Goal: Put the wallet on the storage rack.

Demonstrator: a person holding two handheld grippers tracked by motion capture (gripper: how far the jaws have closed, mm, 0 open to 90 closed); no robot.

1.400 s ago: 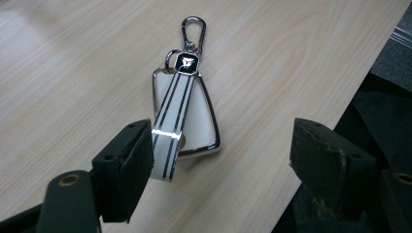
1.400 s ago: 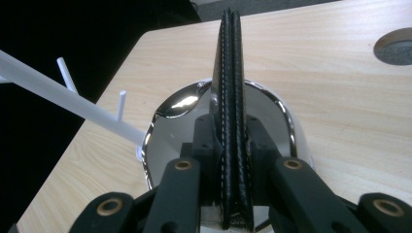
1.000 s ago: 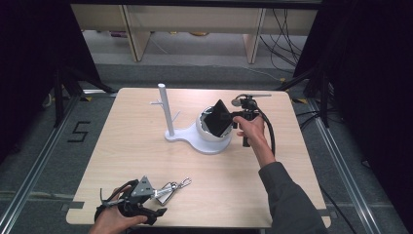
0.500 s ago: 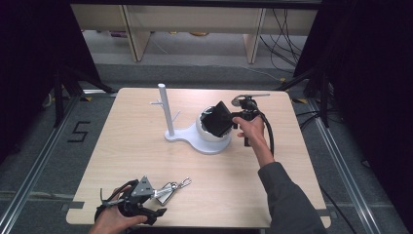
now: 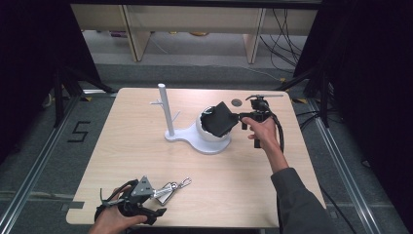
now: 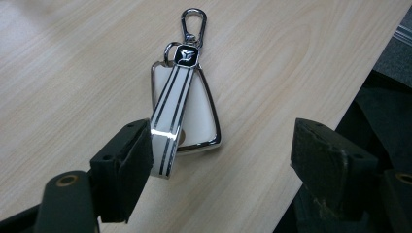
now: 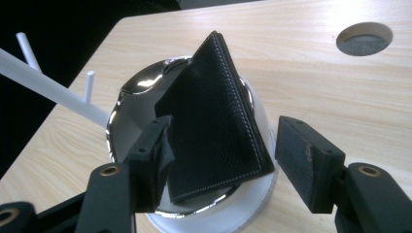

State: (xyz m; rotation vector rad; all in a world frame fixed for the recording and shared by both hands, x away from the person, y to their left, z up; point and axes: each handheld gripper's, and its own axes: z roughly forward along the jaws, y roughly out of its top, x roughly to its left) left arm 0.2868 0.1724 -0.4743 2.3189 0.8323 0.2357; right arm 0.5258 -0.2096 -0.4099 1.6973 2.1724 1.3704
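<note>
A white key fob point(image 6: 194, 116) with a striped strap point(image 6: 167, 121) and a metal clip lies flat on the wooden table point(image 5: 234, 180) near its front left edge. My left gripper point(image 6: 223, 145) is open around the key fob point(image 5: 170, 189), its left jaw touching the strap. A black leather wallet point(image 7: 218, 126) leans tilted in the shiny bowl point(image 7: 131, 111) of a white stand point(image 5: 207, 141). My right gripper point(image 7: 228, 138) is open on either side of the wallet point(image 5: 221, 118); the left jaw is against it and the right jaw stands apart.
A white pole point(image 5: 165, 109) with short pegs rises from the stand's left end. A round hole point(image 7: 364, 39) sits in the table behind the bowl. The table's front edge point(image 6: 340, 102) runs close to the left gripper point(image 5: 157, 199). Shelving and cables lie beyond the far edge.
</note>
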